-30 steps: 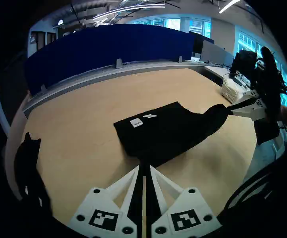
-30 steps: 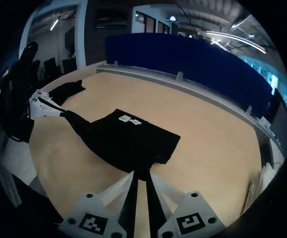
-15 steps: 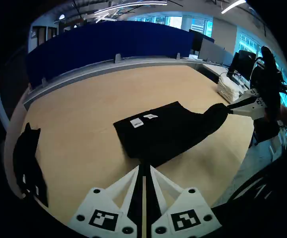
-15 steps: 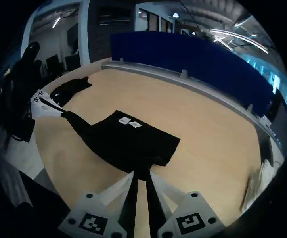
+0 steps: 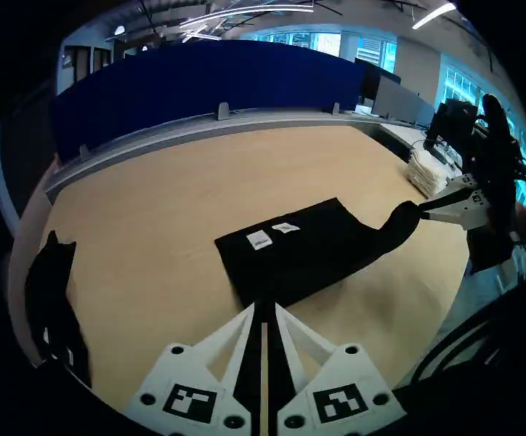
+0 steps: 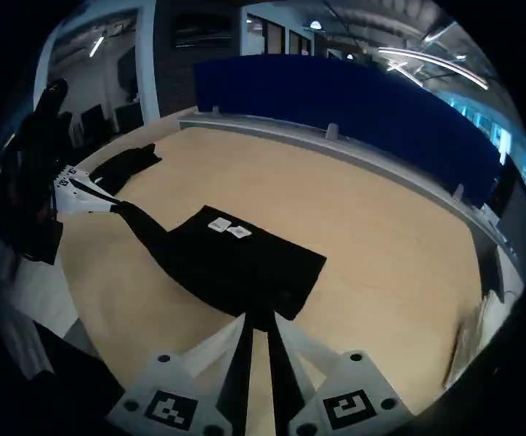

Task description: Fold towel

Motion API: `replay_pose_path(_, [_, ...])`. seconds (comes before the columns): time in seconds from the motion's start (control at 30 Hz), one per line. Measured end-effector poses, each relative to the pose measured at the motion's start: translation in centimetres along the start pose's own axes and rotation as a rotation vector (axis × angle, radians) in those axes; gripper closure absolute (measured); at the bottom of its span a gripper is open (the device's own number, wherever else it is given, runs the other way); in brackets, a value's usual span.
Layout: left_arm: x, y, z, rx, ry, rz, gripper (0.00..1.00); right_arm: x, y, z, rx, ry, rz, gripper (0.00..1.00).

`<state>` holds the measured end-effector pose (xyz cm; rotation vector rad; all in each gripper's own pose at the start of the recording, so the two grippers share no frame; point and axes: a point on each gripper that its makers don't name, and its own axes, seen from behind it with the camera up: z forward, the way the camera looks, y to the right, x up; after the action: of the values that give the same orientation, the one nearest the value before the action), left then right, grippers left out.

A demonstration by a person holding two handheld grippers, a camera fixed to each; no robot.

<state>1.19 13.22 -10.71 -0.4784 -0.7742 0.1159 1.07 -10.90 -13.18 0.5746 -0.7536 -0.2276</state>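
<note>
Progress check on the towel fold: I'd say it's sitting early-to-mid. The black towel point(image 5: 299, 251) is lying mostly flat in the middle of the wooden surface point(image 5: 176, 189), with two small white tags point(image 5: 259, 240) facing up near its far edge. The left tongs point(image 5: 265, 307) are pinching one near corner closed, and the right tongs point(image 6: 261, 317) are clamping the other near corner. Both corners are hanging a bit above the surface, so the near edge is stretching between them. My guess is the actual fold-over toward the far edge isn't happening yet, so that and any further halving are what's remaining.

Compared with a second ago, not much is changing. Both grips are staying the same, the towel is looking slightly flatter and more stretched out, and the tags are sitting a touch lower in the left gripper view. A dark cloth point(image 5: 49, 291) is lying off near the surface's edge, well apart from the towel.
</note>
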Motion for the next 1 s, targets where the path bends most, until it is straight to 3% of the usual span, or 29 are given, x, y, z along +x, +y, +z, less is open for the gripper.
replay_pose_path(0.27, [1.7,-1.0,2.7,0.007,0.001,0.003,0.96,1.2,2.4,2.5,-0.021,-0.002,-0.006,0.87])
replay_pose_path(0.57, [3.1,-2.5,6.4,0.018,0.003,0.023,0.96,1.9,4.9,6.5,-0.028,-0.010,0.047,0.87])
replay_pose_path(0.83, [3.3,-3.6,9.4,0.035,-0.006,0.040,0.96,1.7,6.1,9.4,-0.038,-0.020,0.073,0.87])
replay_pose_path(1.0, [2.8,-3.6,10.7,0.033,-0.009,0.032,0.96,1.0,6.5,10.6,-0.044,-0.032,0.095,0.87])
